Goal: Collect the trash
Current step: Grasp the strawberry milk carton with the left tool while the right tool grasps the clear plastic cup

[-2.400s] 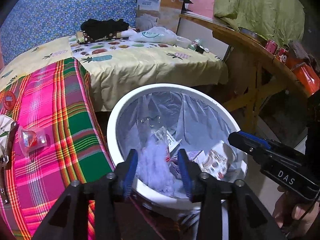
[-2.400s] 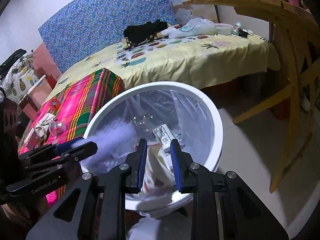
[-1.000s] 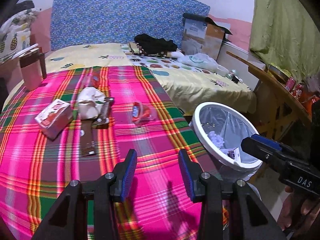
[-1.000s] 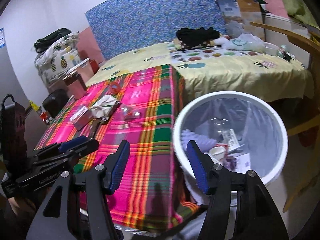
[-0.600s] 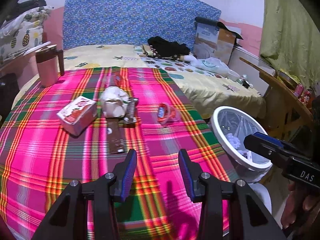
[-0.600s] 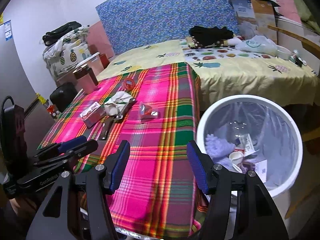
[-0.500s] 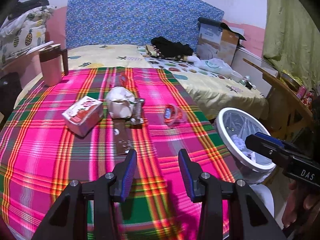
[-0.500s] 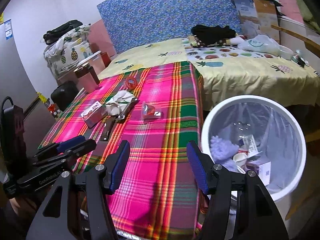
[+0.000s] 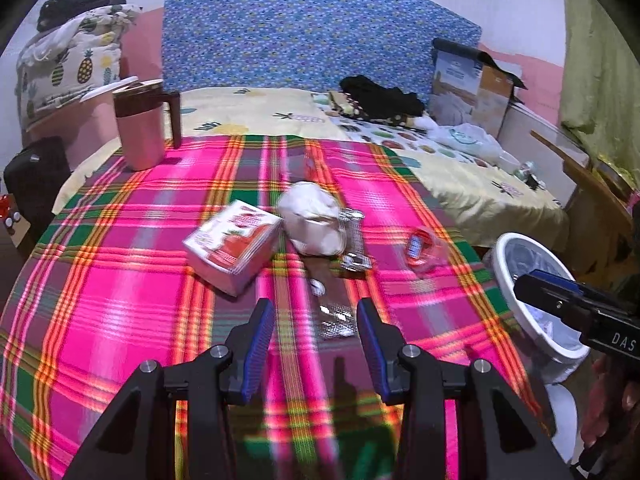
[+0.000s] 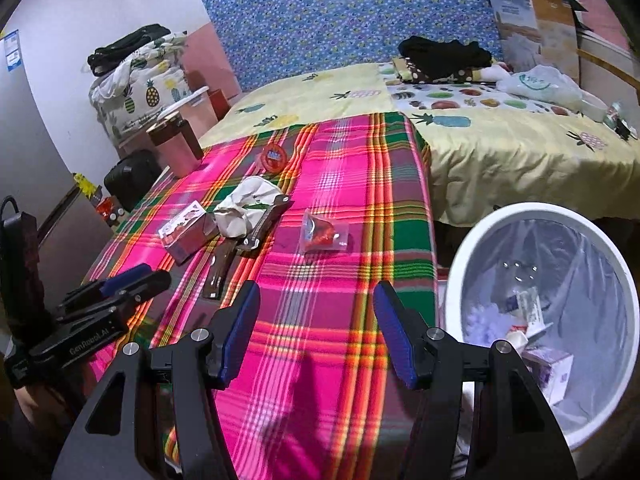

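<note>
Trash lies on the pink plaid tablecloth [image 9: 120, 280]: a small red-and-white carton [image 9: 232, 246], a crumpled white wad [image 9: 316, 220], a dark brown wrapper [image 9: 334, 304], a silvery wrapper [image 9: 354, 240] and a clear cup with a red lid [image 9: 422, 246]. My left gripper [image 9: 316, 344] hangs open and empty over the table's near part, just short of the brown wrapper. My right gripper [image 10: 316, 332] is open and empty above the table's near right side; the clear cup [image 10: 322, 234] lies ahead of it. The white bin [image 10: 548, 320], lined with a bag and holding trash, stands to its right.
A pink lidded mug [image 9: 140, 124] stands at the table's far left, and a round red lid [image 10: 274, 158] lies near the far edge. Behind the table is a bed with a yellow sheet [image 10: 500, 140]. A wooden table [image 9: 592, 200] stands at the right.
Both grippers have swung from over the bin to the left, above the table. The trash on the cloth has come closer and more central; the bin has slid off to the right.
</note>
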`<state>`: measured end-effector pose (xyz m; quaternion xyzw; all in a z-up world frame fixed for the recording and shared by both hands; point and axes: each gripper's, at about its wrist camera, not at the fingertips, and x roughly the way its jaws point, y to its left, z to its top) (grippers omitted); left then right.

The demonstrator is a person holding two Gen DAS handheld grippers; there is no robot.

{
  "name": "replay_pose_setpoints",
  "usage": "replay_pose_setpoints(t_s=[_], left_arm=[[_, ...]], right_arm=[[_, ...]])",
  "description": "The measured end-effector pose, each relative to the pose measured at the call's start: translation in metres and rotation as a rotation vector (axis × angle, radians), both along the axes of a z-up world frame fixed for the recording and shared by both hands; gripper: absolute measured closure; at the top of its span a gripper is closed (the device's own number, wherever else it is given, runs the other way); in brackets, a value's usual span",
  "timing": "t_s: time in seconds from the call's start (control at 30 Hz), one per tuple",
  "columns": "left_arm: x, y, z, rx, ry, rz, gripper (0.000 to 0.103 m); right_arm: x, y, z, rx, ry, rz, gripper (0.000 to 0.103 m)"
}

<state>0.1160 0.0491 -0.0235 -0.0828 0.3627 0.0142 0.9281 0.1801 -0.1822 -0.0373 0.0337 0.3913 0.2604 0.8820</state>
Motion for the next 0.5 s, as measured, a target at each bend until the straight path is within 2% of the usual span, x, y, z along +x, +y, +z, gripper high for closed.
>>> replay_pose_setpoints(t_s=[0.1, 0.33, 0.5], left_arm=[[0.008, 0.015, 0.001, 0.009, -0.005, 0.022, 0.044], [0.031, 0.046, 0.000, 0.041, -0.011, 0.054, 0.043], [0.048, 0.060, -0.007, 0.062, 0.005, 0.039, 0.042]], right_arm=[[0.008, 0.006, -0.002, 0.010, 0.015, 0.003, 0.043], [0.026, 0.020, -0.008, 0.017, 0.035, 0.018, 0.042], [0.038, 0.023, -0.015, 0.017, 0.056, 0.010, 0.042]])
